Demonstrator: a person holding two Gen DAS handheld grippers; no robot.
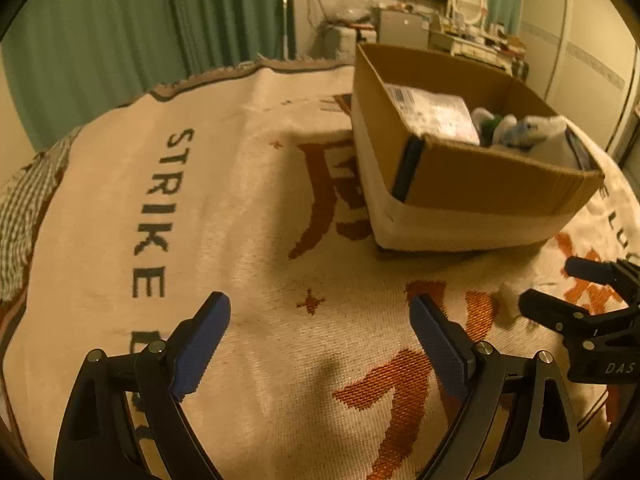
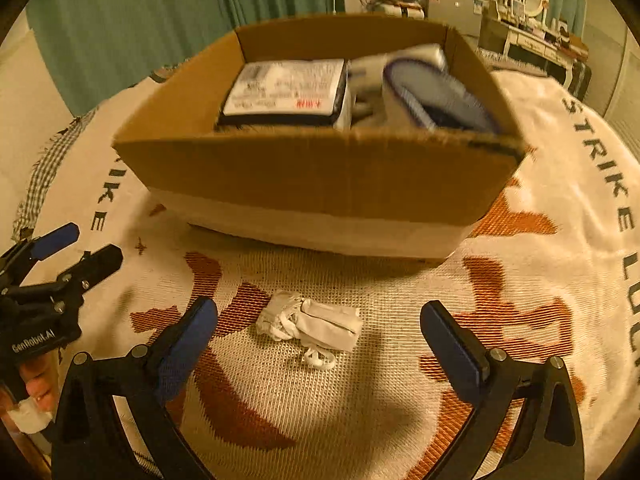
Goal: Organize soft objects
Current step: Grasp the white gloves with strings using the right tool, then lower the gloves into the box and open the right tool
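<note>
At far left in the right wrist view, the left gripper (image 2: 74, 246) hangs over a cream woven blanket (image 2: 560, 184) with rust-red characters and dark lettering, its blue-padded fingers spread and holding nothing. Moving right, the right gripper (image 2: 318, 322) also stands with its fingers wide apart and empty. Between them, slightly ahead and low, lies a small crumpled white cloth bundle (image 2: 316, 326) with a loose looped strap, resting on the blanket. Its long axis runs roughly left to right, across the gap between the fingers. Beyond it, well apart, sits an open cardboard box (image 2: 320, 176) already holding a labelled packet (image 2: 284, 90) and a pale slipper-like item (image 2: 432, 92). The right gripper is clearly the nearer one, so a short forward and downward reach should bring its fingers around the bundle; the left one is off to the side.
</note>
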